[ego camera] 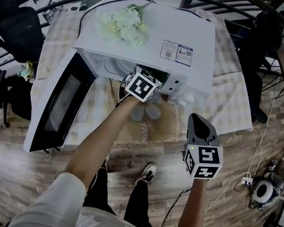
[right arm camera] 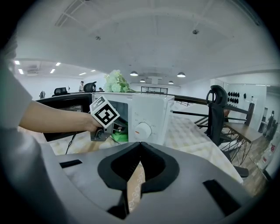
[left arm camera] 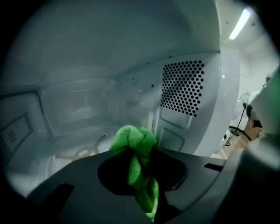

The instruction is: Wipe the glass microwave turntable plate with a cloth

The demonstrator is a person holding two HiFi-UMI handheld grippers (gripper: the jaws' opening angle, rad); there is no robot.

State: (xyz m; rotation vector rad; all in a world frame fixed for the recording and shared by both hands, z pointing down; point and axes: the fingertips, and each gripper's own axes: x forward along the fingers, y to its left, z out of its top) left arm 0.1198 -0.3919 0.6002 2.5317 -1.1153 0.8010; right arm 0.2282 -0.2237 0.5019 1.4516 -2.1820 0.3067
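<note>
The glass turntable plate (left arm camera: 61, 151) is lying flat on the floor of the microwave (ego camera: 160, 28) cavity, showing only as a pale, clear disc low and to the left in the left gripper view; its far edge is hard to make out. Just above and to the right of it, the green cloth (left arm camera: 131, 135) is bunching out in a knot from the left tongs (left arm camera: 139, 153), which are pinching it tight, with a tail hanging down behind the tips. The cloth is hovering near the plate, and whether it is touching the glass I cannot tell.

To wipe well, the person is probably needing to tip the left tongs down so that the knot presses on the glass rather than the hard tips, then sweep in arcs across the whole disc. Light pressure seems wise, since the plate is likely resting loose and could shift. The perforated wall panel (left arm camera: 183, 87) is sitting close on the right, so the sweeps are having little room there.

The door (ego camera: 61, 103) is standing wide open on the left. The right tongs (right arm camera: 140, 144) are waiting outside over the desk (ego camera: 228, 102), drawn together and holding nothing.
</note>
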